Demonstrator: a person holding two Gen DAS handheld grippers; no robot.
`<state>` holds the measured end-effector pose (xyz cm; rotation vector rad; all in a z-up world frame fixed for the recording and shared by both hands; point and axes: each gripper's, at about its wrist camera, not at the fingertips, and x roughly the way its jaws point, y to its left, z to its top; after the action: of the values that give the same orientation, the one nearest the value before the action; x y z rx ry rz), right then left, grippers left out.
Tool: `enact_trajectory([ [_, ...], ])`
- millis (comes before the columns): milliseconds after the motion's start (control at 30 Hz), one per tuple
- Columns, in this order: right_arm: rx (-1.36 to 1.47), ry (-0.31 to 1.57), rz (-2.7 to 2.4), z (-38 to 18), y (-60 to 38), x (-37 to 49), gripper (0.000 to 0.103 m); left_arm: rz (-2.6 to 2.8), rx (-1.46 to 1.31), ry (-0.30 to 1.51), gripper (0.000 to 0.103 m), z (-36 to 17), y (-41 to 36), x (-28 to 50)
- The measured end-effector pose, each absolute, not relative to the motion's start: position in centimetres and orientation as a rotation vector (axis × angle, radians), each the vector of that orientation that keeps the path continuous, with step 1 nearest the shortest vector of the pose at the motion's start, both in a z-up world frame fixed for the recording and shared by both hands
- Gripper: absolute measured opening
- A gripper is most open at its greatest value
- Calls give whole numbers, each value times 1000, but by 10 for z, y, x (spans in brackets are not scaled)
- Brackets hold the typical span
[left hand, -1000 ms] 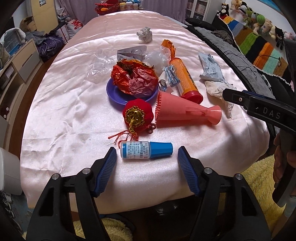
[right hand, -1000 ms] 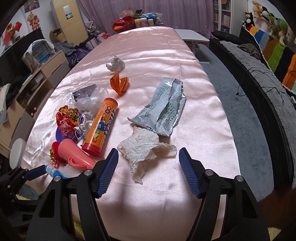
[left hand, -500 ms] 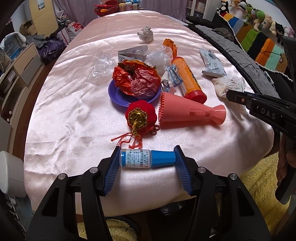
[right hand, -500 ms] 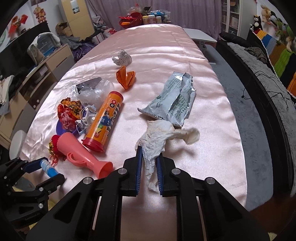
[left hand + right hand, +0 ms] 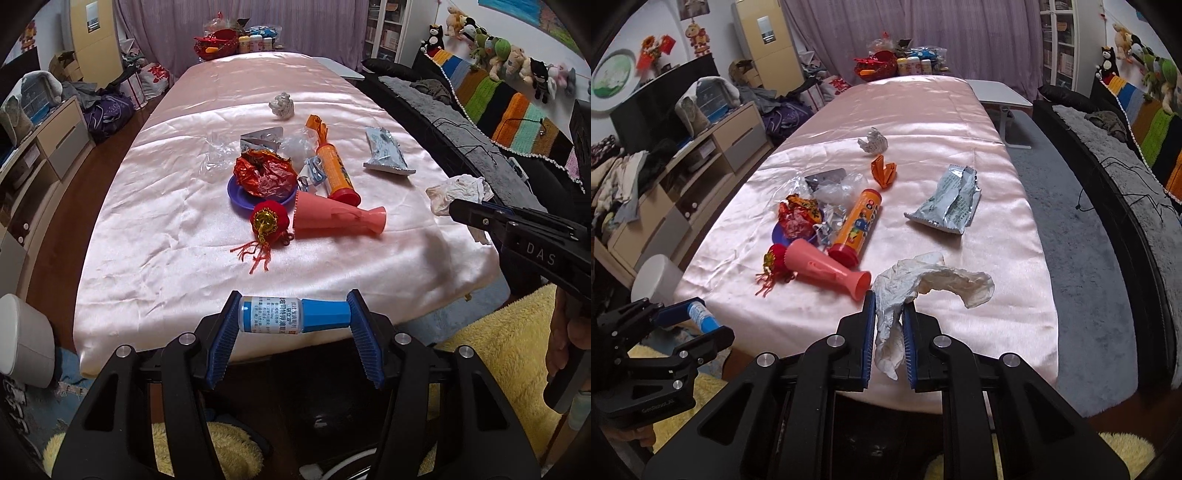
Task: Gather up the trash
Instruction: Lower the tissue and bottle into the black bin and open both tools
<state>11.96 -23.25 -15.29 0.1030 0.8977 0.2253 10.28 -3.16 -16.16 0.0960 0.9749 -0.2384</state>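
My left gripper [image 5: 291,317] is shut on a small white bottle with a blue cap [image 5: 291,315], held crosswise above the near edge of the pink-covered table [image 5: 177,229]. The same bottle [image 5: 700,314] shows at the lower left of the right wrist view. My right gripper [image 5: 889,321] is shut on a crumpled white tissue [image 5: 905,284], which hangs lifted off the cloth. Left on the table are a silver wrapper [image 5: 947,201], an orange tube [image 5: 858,221], a red foil wrapper [image 5: 264,173] on a purple plate, an orange paper scrap [image 5: 882,170] and a white paper ball [image 5: 873,142].
A pink cone [image 5: 336,218] and a red tasselled ornament [image 5: 267,221] lie mid-table. A white bin [image 5: 22,332] stands at the lower left by the table. Drawers [image 5: 701,158] line the left side and a dark sofa [image 5: 1108,184] the right. A yellow rug [image 5: 498,332] lies below.
The left jaws closed on the bottle and lifted it off the table toward the near edge. The right jaws closed on the tissue and raised it off the cloth.
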Motion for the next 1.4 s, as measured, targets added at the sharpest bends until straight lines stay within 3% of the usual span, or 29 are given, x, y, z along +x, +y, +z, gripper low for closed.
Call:
enact_trajectory([
  [300, 117, 984, 323, -177, -217, 72, 16, -264, 73, 1051, 55, -188, -29, 59],
  [767, 153, 1222, 378, -259, -195, 48, 16, -339, 41, 1258, 55, -278, -36, 35],
  [1233, 165, 1284, 372, -283, -189, 51, 18, -334, 31, 1315, 56, -296, -35, 38],
  [1367, 184, 1279, 370, -281, -192, 54, 53, -334, 24, 1311, 69, -295, -33, 38],
  [1400, 186, 1276, 368, -280, -192, 55, 53, -332, 24, 1307, 73, -296, -30, 39],
])
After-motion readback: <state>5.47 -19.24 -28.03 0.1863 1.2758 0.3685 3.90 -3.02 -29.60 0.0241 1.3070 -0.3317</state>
